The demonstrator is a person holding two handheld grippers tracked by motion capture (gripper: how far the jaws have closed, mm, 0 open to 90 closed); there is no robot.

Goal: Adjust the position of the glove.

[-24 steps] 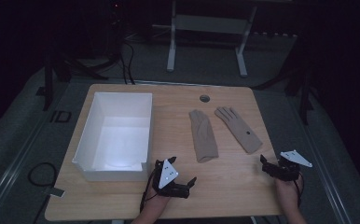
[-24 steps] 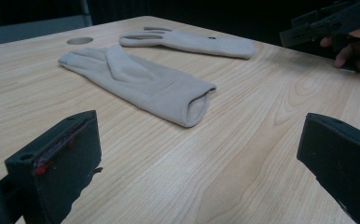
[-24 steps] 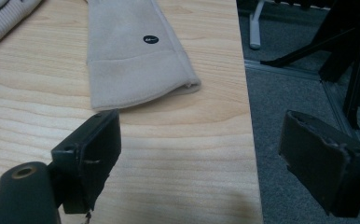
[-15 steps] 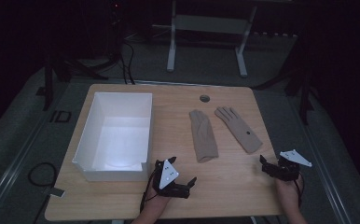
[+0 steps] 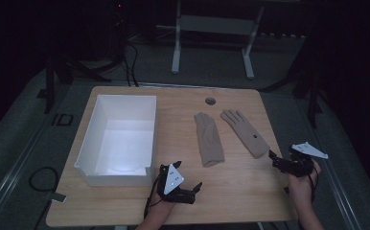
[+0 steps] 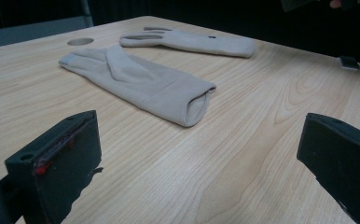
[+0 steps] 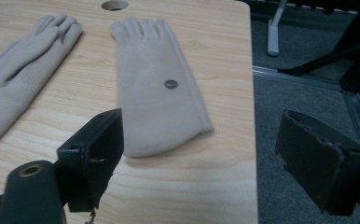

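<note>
Nothing has moved since the earlier frames: both hands and both gloves sit where they were. Left tongs rest low at the near edge of the surface, jaws spread wide, nothing between them, aimed toward the cuff of the left glove. Right tongs hang at the near right corner, jaws also spread and empty, just short of the cuff of the right glove. Both gloves lie flat mid-surface, side by side but apart, fingers pointing to the far edge. Right glove has a small dark dot on it and lies close to the right edge. White box stands open on the left side, near the left tongs. Round cable hole at the far edge, beyond the gloves. Bare wood between each pair of tongs and its glove; nothing blocks the way.
</note>
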